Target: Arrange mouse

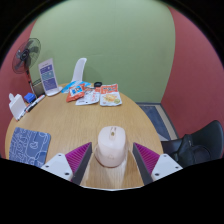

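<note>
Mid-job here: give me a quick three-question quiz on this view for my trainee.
1. True or false: the mouse lies between the fingers of the gripper.
2. What lies on the wooden table beside the near finger? A) blue patterned cloth B) a bowl C) a shoe
3. Fill in: the fan stands beyond the table's ____ side.

Key: 1 true; 2 A; 3 far.

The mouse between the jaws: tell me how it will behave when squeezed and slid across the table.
The mouse looks like a rigid, smooth, rounded shell, so it may slip forward out of the jaws unless gripped at its widest part. It sits low and flat on the round wooden table, so it should slide rather than tip or roll. It probably weighs little.
</note>
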`<action>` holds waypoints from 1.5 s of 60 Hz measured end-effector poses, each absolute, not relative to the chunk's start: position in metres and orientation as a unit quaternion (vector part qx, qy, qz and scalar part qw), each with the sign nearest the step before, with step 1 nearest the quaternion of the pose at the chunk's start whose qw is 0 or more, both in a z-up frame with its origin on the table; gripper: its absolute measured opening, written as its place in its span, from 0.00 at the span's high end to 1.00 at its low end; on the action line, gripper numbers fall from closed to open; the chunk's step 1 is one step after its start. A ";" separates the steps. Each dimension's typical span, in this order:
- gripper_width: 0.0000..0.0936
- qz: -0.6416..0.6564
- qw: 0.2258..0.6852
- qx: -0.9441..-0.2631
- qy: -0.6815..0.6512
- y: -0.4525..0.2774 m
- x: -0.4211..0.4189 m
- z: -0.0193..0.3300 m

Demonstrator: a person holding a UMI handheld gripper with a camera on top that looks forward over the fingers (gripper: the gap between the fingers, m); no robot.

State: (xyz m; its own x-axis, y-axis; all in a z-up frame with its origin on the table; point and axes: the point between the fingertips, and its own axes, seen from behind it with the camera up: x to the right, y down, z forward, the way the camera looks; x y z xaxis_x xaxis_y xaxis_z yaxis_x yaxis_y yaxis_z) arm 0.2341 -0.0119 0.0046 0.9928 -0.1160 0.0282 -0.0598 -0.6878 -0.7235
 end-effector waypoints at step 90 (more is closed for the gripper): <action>0.43 0.029 0.403 -0.915 -0.002 -0.055 -0.118 -0.005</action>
